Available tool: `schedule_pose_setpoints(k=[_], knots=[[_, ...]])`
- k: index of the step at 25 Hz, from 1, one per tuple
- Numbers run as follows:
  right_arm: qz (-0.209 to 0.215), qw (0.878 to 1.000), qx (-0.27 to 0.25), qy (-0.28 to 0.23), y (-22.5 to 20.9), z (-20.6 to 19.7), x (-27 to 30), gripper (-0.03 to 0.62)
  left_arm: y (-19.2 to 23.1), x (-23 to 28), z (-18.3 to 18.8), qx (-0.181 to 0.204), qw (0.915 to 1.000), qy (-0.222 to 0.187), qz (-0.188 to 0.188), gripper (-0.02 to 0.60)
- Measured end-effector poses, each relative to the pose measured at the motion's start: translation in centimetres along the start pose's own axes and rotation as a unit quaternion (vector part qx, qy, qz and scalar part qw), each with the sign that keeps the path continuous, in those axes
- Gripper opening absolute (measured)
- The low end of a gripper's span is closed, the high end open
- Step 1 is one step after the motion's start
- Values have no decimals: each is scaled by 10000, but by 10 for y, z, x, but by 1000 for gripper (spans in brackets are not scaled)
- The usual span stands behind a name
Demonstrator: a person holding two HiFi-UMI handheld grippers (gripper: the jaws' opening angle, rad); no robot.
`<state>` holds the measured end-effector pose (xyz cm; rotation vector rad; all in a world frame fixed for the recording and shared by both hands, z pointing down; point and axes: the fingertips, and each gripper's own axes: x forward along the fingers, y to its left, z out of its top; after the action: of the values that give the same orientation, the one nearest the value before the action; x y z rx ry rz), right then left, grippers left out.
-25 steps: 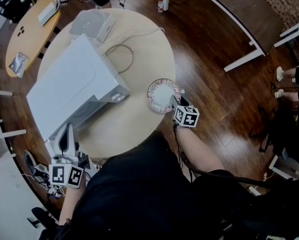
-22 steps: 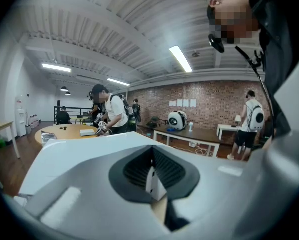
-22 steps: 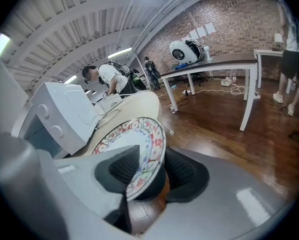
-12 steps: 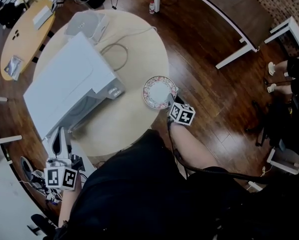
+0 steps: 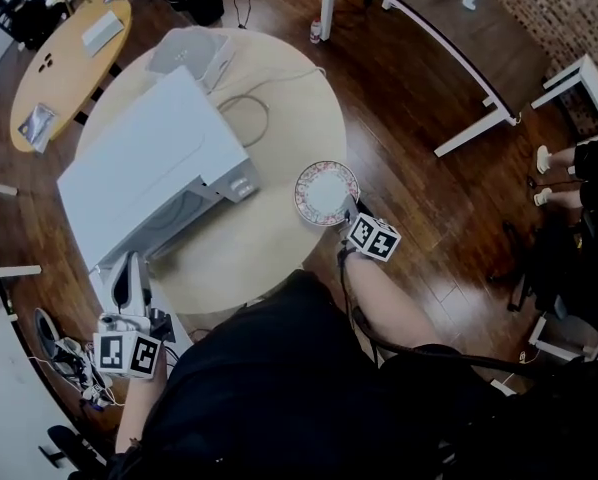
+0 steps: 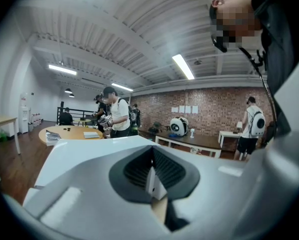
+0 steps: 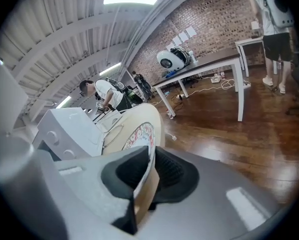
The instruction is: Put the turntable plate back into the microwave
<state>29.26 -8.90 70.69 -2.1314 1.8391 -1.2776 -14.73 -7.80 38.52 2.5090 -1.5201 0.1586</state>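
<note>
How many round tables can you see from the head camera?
2: the large round table bearing the microwave, and a smaller round table at upper left. None seems hidden.

One microwave at left and one turntable plate at right, on one round table; one second table far left. Two grippers: left gripper, right gripper.

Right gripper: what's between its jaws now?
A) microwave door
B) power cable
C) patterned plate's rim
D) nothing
C: the right gripper has just been closing its jaws, and they now pinch the rim of the patterned plate.
</note>
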Motion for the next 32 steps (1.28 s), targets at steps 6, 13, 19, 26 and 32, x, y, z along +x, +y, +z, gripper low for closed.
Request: schedule_pose_setpoints(k=[6,13,19,26,32], knots=[[157,9997,128,-96,12,13,2,25,1,-5,-3,-106,9999,-85,52,5],[152,9980,574,-208,13,16,0,18,8,-15,-5,-144,9997,-117,134,5],[141,9944,986,-346,10,18,-7,18,7,-17,-5,-139,9997,-165,71,3],[251,9816,1768,-671,15,26,-19,18,11,-18,2,13,9995,-307,23,5],[313,9708,2208,-881,20,35,-30,19,10,-17,4,371,9985,-382,-107,5]])
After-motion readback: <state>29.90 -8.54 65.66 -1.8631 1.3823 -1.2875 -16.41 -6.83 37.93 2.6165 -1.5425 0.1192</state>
